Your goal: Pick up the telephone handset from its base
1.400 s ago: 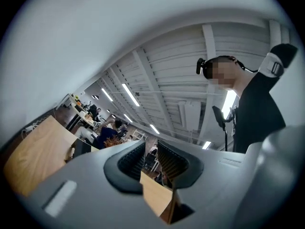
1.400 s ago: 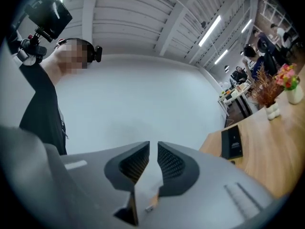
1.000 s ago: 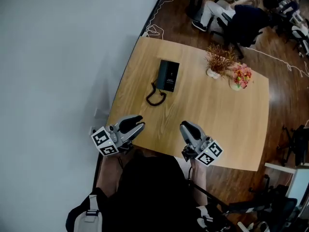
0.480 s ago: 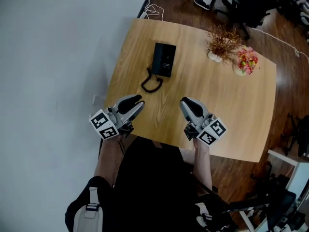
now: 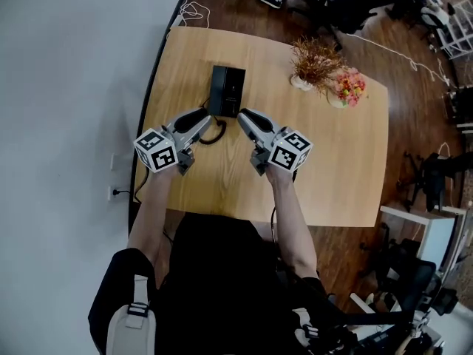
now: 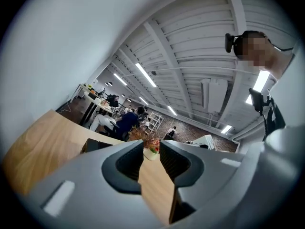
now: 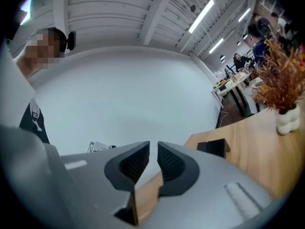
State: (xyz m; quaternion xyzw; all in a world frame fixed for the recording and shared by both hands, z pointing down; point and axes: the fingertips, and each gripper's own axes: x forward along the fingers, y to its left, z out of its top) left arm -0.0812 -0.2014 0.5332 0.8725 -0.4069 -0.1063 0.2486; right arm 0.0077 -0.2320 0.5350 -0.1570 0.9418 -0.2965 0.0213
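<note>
The black telephone [image 5: 226, 91] sits near the wooden table's [image 5: 347, 168] far left edge (handset apparently on its base). Just before it, the left gripper [image 5: 199, 117] and right gripper [image 5: 246, 117] hover, jaws slightly parted, empty

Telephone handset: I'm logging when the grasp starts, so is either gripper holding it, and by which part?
Nothing is held. The left gripper and the right gripper both have their fingers apart and empty; the telephone sits untouched on the table.
</note>
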